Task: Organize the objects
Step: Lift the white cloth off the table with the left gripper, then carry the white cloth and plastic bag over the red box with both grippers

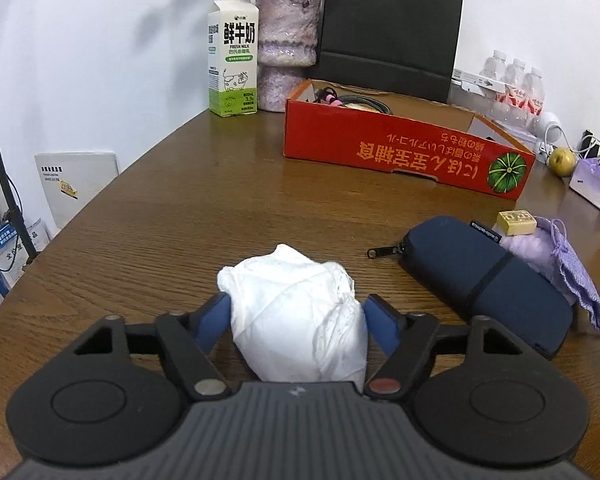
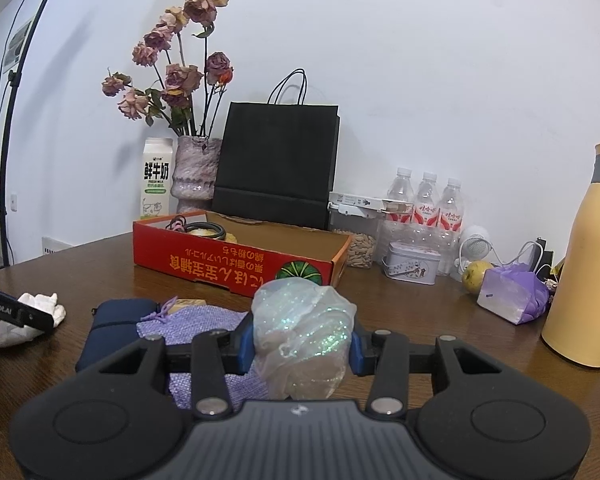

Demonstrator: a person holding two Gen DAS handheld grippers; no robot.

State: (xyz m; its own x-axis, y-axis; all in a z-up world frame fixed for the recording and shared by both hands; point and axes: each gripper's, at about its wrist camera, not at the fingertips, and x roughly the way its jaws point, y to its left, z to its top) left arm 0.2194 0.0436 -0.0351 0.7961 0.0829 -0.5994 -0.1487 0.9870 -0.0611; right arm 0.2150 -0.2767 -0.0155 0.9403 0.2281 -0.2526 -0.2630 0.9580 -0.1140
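Crumpled white tissue wad (image 1: pixel 296 312), soft and lumpy, sitting between left gripper (image 1: pixel 298 320) pads, contact unclear. Right gripper (image 2: pixel 302 344) clamped on a shimmery crinkly pouch (image 2: pixel 304 332), standing upright.

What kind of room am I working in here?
Probably a home or small office: a wooden table against a white wall, with a milk carton, a vase of dried roses and bottled water.

Left gripper (image 1: pixel 298 316) at lower centre, blue fingers (image 1: pixel 216 318) flanking white crumpled wad (image 1: pixel 296 312) on wooden table (image 1: pixel 160 208). Navy zip case (image 1: pixel 484 280) right; red box (image 1: pixel 404 156) upper right.
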